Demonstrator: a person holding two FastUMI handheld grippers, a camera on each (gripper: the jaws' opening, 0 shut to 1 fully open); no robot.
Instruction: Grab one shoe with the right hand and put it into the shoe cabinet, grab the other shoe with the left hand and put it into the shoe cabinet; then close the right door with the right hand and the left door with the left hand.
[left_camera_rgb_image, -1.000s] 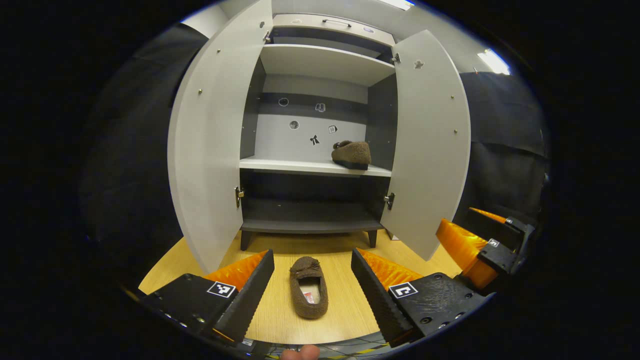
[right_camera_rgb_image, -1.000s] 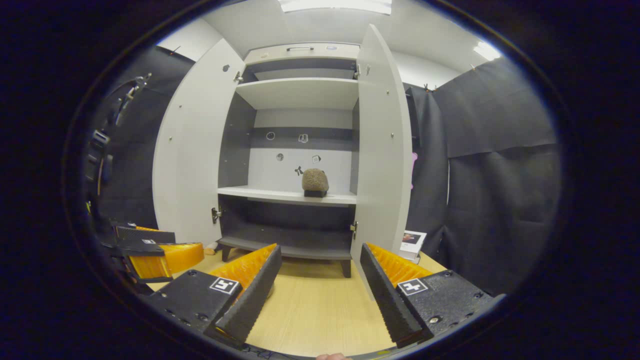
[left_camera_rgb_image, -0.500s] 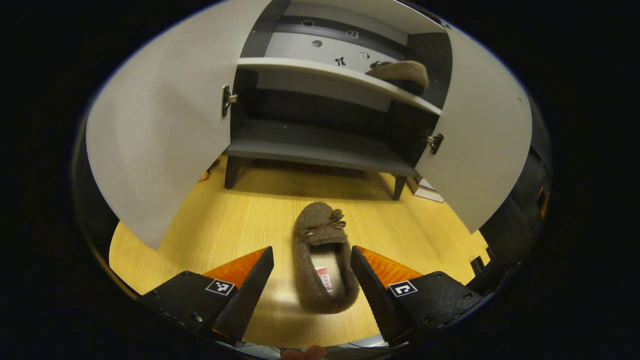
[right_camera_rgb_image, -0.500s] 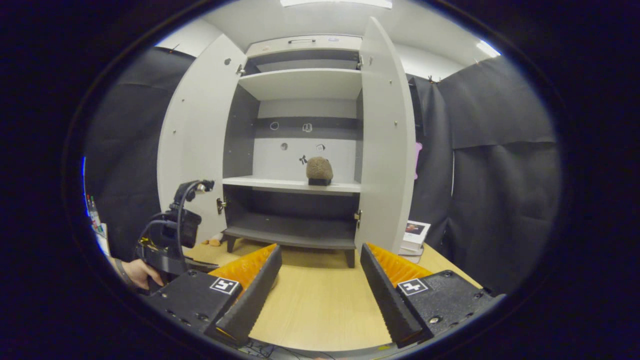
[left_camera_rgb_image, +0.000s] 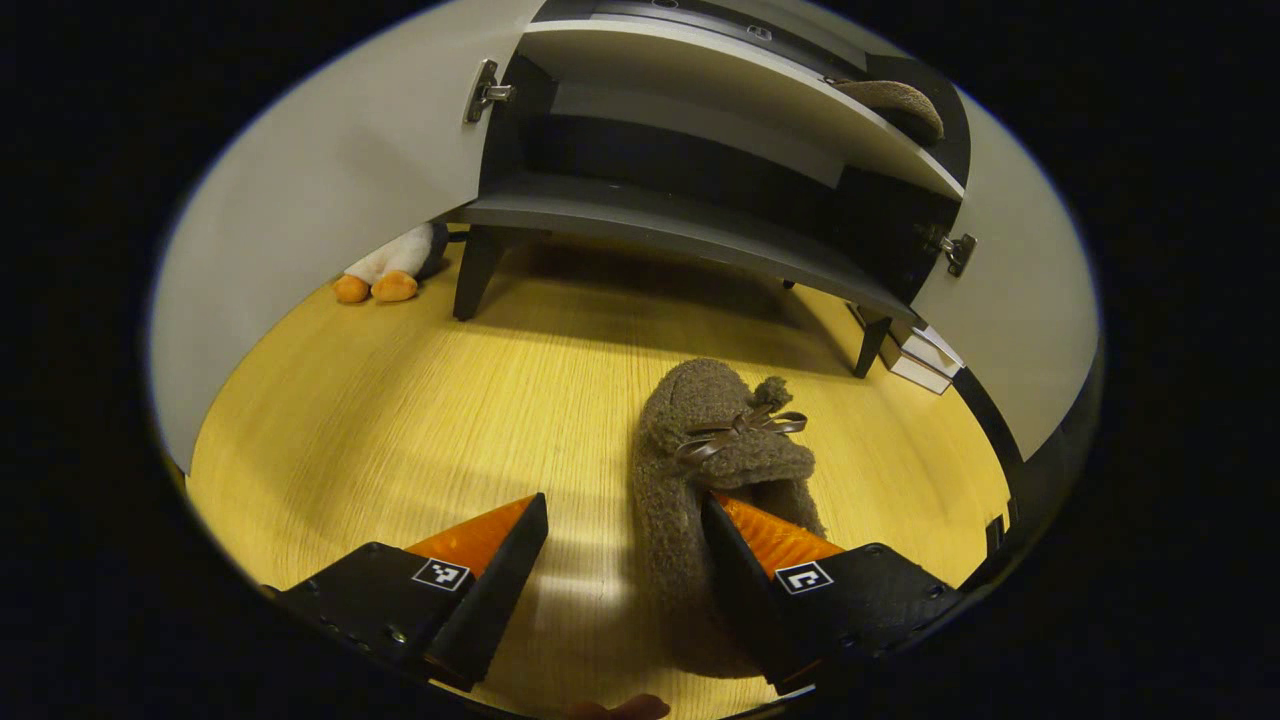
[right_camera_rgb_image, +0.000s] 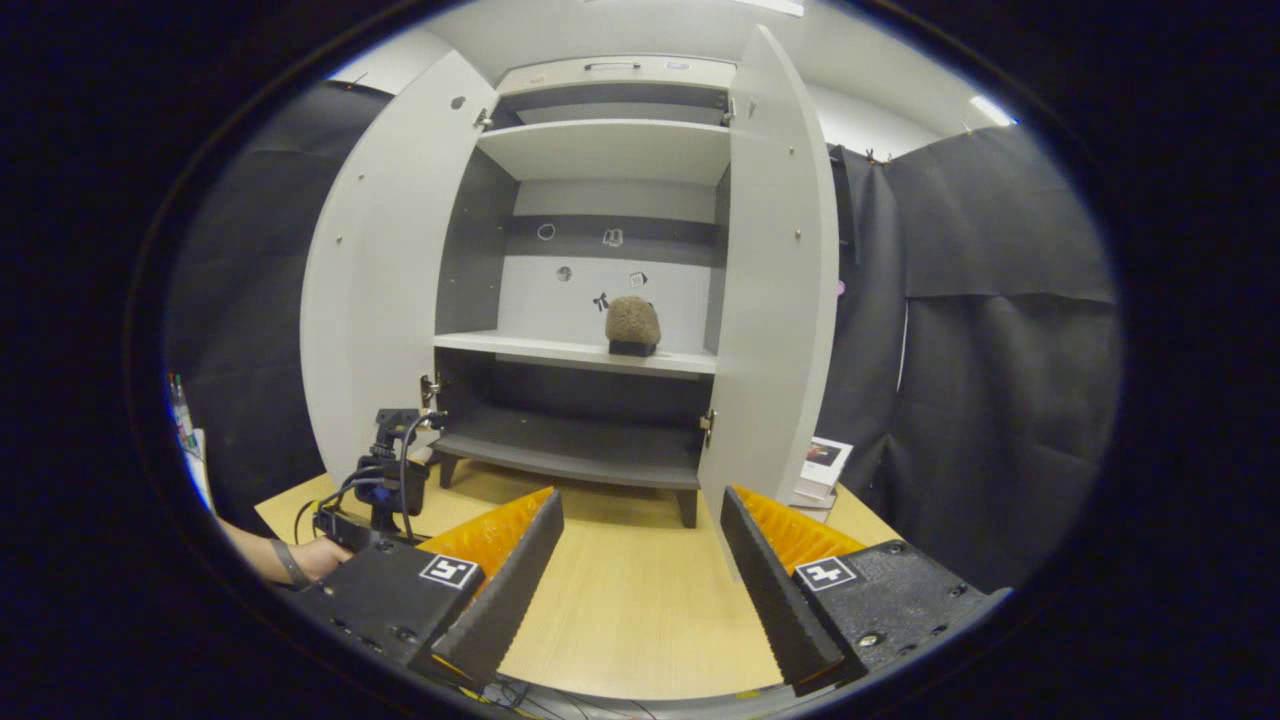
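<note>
Straddling the near side wall of the brown slipper (left_camera_rgb_image: 715, 460) on bare floor (left_camera_rgb_image: 400, 420), the left gripper (left_camera_rgb_image: 625, 555) gapes wide, while the right gripper (right_camera_rgb_image: 640, 560) hangs wide open facing the open shoe cabinet (right_camera_rgb_image: 590, 300), whose shelf carries the other slipper (right_camera_rgb_image: 632, 325).

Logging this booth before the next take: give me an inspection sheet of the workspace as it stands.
Surface: wooden floor, bare patches.
Job's things: one slipper on floor; second slipper on middle shelf of cabinet; both doors open.
Clutter: plush toy beside cabinet leg; small boxes at right.
Grippers: left tool open, one finger inside floor slipper; right tool open, empty.
Cables: on left tool's rig.
Surroundings: black cloth wall.
</note>
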